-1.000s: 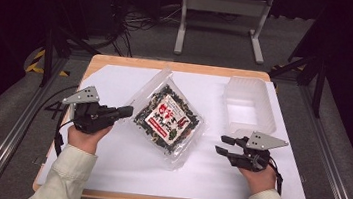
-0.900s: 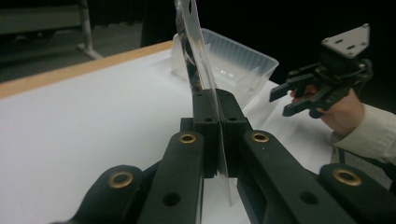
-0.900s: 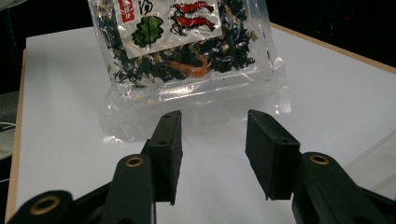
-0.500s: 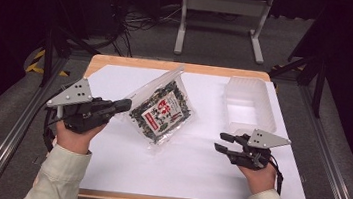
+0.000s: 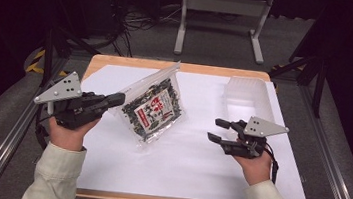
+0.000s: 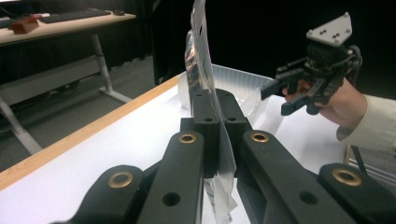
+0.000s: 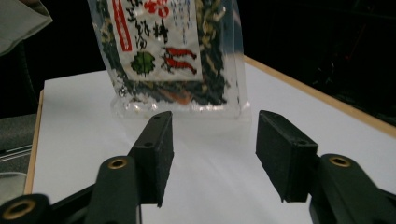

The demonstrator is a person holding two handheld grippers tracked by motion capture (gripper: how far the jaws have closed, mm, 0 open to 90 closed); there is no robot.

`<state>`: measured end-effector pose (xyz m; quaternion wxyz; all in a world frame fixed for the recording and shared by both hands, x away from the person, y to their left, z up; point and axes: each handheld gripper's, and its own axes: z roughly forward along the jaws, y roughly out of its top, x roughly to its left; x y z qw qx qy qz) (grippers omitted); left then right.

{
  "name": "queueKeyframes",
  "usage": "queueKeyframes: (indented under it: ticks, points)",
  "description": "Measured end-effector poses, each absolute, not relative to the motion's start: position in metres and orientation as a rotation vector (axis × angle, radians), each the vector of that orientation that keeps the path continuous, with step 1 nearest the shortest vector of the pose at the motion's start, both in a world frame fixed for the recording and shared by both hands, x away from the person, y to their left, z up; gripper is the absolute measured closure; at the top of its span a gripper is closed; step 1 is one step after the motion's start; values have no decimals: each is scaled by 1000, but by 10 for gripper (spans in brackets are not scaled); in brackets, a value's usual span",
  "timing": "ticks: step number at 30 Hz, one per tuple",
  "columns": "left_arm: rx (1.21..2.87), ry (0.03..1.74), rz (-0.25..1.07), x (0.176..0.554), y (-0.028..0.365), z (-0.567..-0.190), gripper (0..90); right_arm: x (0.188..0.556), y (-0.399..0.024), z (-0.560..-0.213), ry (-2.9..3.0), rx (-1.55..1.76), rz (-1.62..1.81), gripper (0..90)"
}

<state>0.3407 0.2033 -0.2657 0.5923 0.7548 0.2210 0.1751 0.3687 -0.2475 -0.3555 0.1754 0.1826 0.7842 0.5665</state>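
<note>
Clear-plastic snack bag (image 5: 154, 111) hangs tilted, clamped by left gripper (image 5: 114, 100); right gripper (image 5: 216, 128), jaws just widening and empty, should approach its free edge squarely.

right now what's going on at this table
A person works with a gripper in each hand. The left gripper is shut on the edge of a clear snack bag, tilting it up so its lower end rests on the white table. The right gripper has just been opening; its jaws are apart with nothing between them, short of the bag. A clear plastic tub sits at the far right.
</note>
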Motion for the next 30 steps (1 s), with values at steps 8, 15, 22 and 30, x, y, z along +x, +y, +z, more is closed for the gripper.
queueKeyframes:
  ticks: [8,15,22,30]
  points:
    - [1757,486,356,338,206,-265,896,387,-208,-321,2245,374,1598,293]
    - [1745,463,324,336,214,-262,896,398,-185,-301,2251,351,1649,261]
    - [1772,441,318,334,210,-261,896,406,-171,-287,2236,335,1726,237]
    - [1788,391,279,334,208,-260,896,412,-159,-278,2255,294,1751,191]
